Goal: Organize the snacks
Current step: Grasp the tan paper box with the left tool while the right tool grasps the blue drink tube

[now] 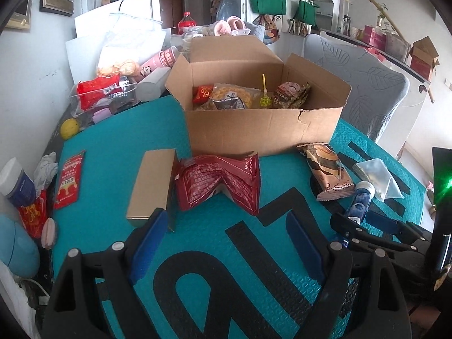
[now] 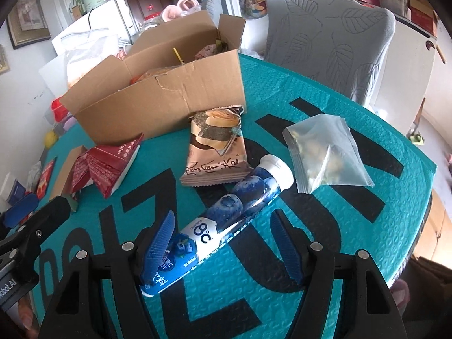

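Right tool [image 2: 223, 243]: jaws apart, blue blueberry tube [image 2: 226, 214] lying on the teal tabletop [image 2: 353, 240] between the fingers, its base against the left pad [image 2: 158, 243] and clear of the right one; no grip visible. Beyond its tip lie a tan snack packet [image 2: 217, 152] and a clear pouch [image 2: 325, 155], the open cardboard box [image 2: 169, 99] further ahead-left. Left tool [image 1: 226, 243]: wide open, empty, crumpled red packet [image 1: 223, 180] just ahead.
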`<action>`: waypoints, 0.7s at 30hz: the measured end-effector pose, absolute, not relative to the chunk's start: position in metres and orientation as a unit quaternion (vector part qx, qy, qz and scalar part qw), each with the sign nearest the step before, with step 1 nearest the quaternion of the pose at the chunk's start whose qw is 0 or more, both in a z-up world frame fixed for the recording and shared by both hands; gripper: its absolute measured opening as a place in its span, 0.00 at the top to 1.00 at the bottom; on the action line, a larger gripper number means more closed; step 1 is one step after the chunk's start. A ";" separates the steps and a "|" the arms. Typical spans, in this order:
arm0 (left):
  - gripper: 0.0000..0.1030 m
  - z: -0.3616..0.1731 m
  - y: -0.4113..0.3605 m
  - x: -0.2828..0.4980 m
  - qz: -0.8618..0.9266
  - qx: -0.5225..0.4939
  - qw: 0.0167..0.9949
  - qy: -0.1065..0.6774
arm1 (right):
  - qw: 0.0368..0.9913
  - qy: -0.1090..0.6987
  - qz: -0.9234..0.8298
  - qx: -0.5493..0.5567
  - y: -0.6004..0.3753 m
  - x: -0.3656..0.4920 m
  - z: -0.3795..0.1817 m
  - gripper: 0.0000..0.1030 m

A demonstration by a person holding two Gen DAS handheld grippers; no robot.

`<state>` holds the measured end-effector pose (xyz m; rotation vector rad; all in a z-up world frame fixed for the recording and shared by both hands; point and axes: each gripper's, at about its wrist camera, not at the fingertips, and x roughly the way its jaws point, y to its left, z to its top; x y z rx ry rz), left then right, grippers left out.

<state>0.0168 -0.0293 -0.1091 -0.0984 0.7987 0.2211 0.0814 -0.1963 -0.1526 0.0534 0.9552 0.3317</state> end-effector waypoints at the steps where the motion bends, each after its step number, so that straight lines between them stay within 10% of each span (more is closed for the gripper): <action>1: 0.16 -0.110 -0.029 0.018 0.108 -0.048 0.914 0.389 | 0.872 0.462 0.158 0.027 -0.196 0.085 -0.156 0.31; 10: 0.16 -0.113 -0.015 0.024 0.121 -0.065 0.912 0.387 | 0.883 0.443 0.156 -0.009 -0.194 0.078 -0.160 0.33; 21: 0.16 -0.111 0.010 0.039 0.105 -0.104 0.912 0.383 | 0.879 0.438 0.182 -0.045 -0.211 0.060 -0.158 0.68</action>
